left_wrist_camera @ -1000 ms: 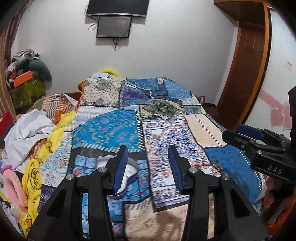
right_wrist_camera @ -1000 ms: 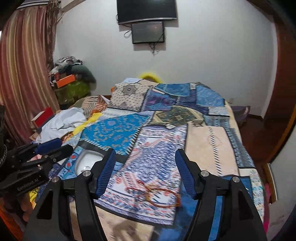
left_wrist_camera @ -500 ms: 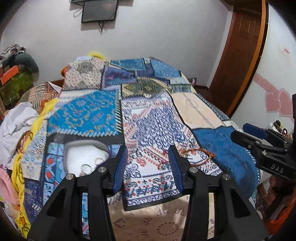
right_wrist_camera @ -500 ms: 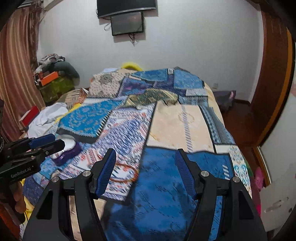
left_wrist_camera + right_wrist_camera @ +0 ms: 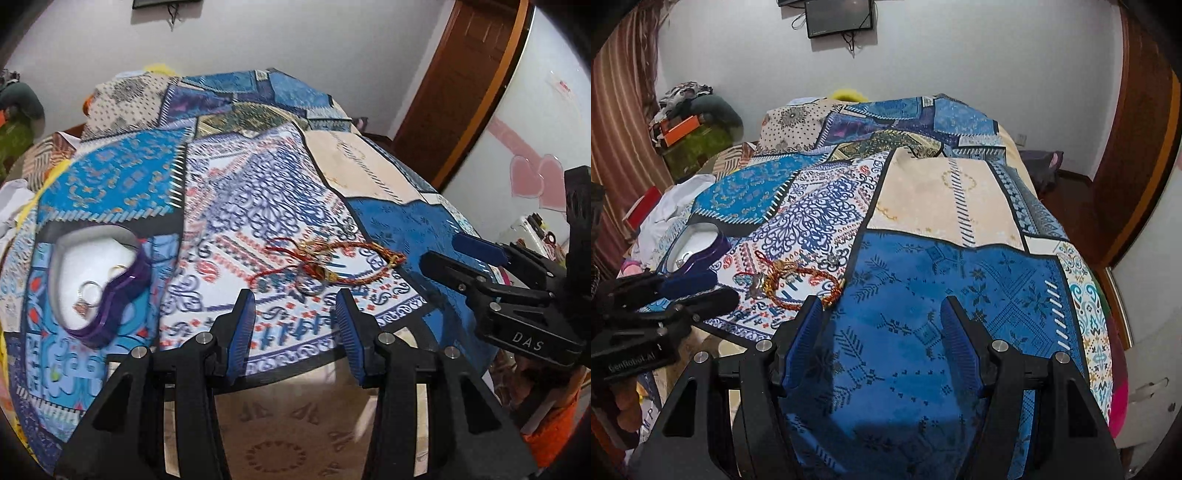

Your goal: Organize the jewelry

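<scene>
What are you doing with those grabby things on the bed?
A person is tidying jewelry on the patchwork bedspread. The left gripper and right gripper are both open and empty. A tangle of red string bracelets lies loose just ahead of the left gripper, and a purple heart-shaped box beside them holds rings.

Left of the left gripper (image 5: 295, 325), the purple wall of the heart-shaped jewelry box (image 5: 122, 291) hides part of its white tray; the rings (image 5: 86, 295) inside are blurred. Ahead, the tangled bracelets (image 5: 332, 258) cannot be counted. The wall screen (image 5: 840, 16) is cut off at the top.
</scene>
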Motion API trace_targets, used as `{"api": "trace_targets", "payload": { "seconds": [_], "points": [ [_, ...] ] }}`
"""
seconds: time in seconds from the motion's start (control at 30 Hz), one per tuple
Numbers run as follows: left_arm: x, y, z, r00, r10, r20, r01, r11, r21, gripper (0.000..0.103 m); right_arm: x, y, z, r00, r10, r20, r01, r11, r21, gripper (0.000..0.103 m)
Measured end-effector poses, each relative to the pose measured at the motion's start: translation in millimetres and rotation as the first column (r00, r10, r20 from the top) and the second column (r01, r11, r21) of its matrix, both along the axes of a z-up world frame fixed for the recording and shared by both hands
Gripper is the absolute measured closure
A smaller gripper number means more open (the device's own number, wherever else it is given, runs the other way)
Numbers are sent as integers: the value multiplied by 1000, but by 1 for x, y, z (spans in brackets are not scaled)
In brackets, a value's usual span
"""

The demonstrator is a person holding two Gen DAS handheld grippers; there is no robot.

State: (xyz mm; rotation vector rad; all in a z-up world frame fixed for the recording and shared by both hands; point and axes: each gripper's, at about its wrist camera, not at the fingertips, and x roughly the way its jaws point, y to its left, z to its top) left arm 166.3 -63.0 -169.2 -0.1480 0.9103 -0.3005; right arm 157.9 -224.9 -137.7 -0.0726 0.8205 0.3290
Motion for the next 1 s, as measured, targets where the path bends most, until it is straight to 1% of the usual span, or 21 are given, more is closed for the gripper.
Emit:
{"api": "trace_targets", "payload": {
  "seconds": [0.2,0.37,0.5,0.6,0.67,0.8,1.0],
  "points": [
    [7,-6,-4,1000,-14,-7,14,1000,-23,59,1,-4,-1,1000,5,-8,-5,1000,4,41],
    [15,-7,-8,1000,-17,-13,16,999,-44,64,2,-1,-2,1000,14,-10,-14,1000,7,41],
    [23,-2,-11,1000,11,-25,-13,997,-77,67,4,3,-1,1000,26,-10,-25,1000,9,41],
    [26,-1,-13,1000,19,-24,-21,996,-87,75,6,6,-1,999,32,-8,-32,999,8,41],
    [26,0,-14,1000,19,-23,-20,996,-84,83,7,7,-1,999,37,-10,-37,999,10,41],
    [25,2,-13,1000,11,-20,-13,996,-93,83,10,11,-1,999,45,-10,-45,999,10,41],
    [18,5,-5,1000,16,10,-15,997,-70,83,22,19,1,998,58,-2,-58,998,25,41]
  ]
}}
